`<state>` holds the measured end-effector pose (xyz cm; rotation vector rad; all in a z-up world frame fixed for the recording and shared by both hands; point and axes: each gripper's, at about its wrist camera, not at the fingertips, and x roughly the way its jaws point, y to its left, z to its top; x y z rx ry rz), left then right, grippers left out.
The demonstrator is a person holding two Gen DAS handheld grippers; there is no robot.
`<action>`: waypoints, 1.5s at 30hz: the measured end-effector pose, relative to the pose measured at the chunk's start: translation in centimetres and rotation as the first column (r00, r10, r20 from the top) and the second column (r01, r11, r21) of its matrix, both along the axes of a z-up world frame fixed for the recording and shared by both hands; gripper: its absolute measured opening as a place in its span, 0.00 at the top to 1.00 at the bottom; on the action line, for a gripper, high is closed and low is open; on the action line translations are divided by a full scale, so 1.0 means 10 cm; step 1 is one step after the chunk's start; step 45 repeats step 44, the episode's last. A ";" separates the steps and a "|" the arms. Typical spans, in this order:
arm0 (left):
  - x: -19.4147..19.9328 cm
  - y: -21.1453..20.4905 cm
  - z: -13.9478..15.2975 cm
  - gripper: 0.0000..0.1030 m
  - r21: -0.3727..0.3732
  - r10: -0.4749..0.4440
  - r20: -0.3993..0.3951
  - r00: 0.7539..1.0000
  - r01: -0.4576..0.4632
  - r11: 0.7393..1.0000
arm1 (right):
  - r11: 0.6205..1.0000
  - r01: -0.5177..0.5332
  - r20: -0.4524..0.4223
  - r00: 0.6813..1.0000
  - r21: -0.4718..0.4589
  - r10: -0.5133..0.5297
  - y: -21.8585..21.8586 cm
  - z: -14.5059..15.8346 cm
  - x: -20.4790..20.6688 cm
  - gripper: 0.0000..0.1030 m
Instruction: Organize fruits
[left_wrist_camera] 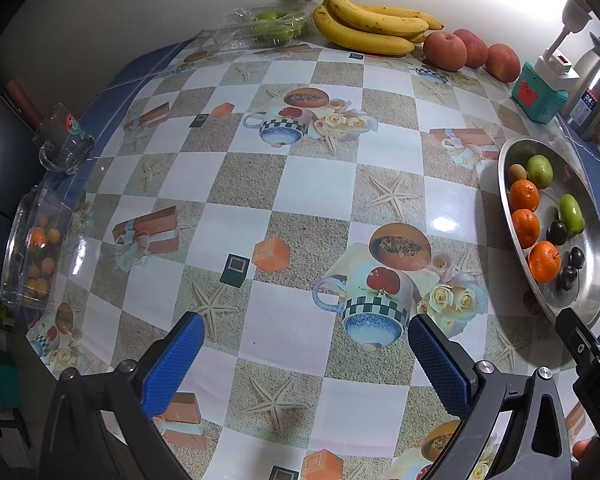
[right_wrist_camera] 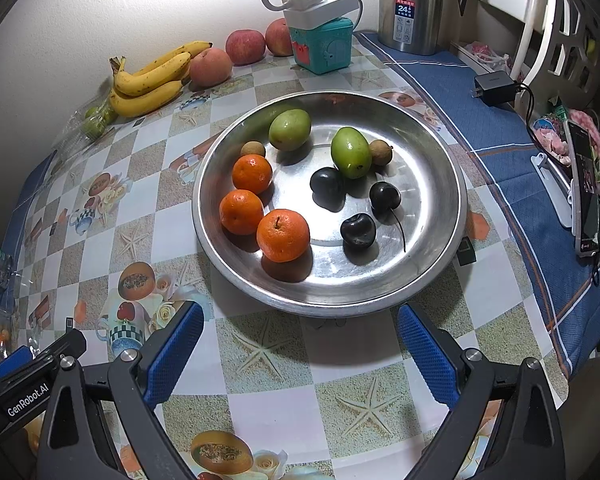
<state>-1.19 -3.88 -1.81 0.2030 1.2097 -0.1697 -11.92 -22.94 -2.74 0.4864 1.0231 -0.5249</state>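
The left gripper [left_wrist_camera: 306, 350] is hovering with jaws spread wide and empty over a broad bare stretch of the patterned surface [left_wrist_camera: 260, 184]; the right gripper [right_wrist_camera: 300, 340] is likewise gaping, holding nothing, just short of the near rim of the steel tray [right_wrist_camera: 440, 152]; the tray is sitting near the surface's right edge, carrying three oranges [right_wrist_camera: 252, 174], two green fruits [right_wrist_camera: 351, 152], three dark cherries [right_wrist_camera: 358, 231] and two small brown fruits [right_wrist_camera: 380, 151]; only the left view is showing a clear box [left_wrist_camera: 32, 248] at the left edge; bananas [left_wrist_camera: 372, 24] and three apples [left_wrist_camera: 445, 51] are lining the back wall.
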 end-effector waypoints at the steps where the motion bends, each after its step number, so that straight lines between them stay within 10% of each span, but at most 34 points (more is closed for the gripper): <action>1: 0.00 0.00 0.00 0.00 0.000 0.000 0.000 1.000 0.000 1.000 | 1.000 0.000 0.000 1.000 -0.001 0.000 0.00 0.00 0.00 0.05; 45: 0.00 0.02 0.04 0.00 -0.010 -0.005 0.023 1.000 0.006 1.000 | 1.000 -0.005 -0.001 1.000 0.003 0.005 0.01 -0.02 0.00 0.05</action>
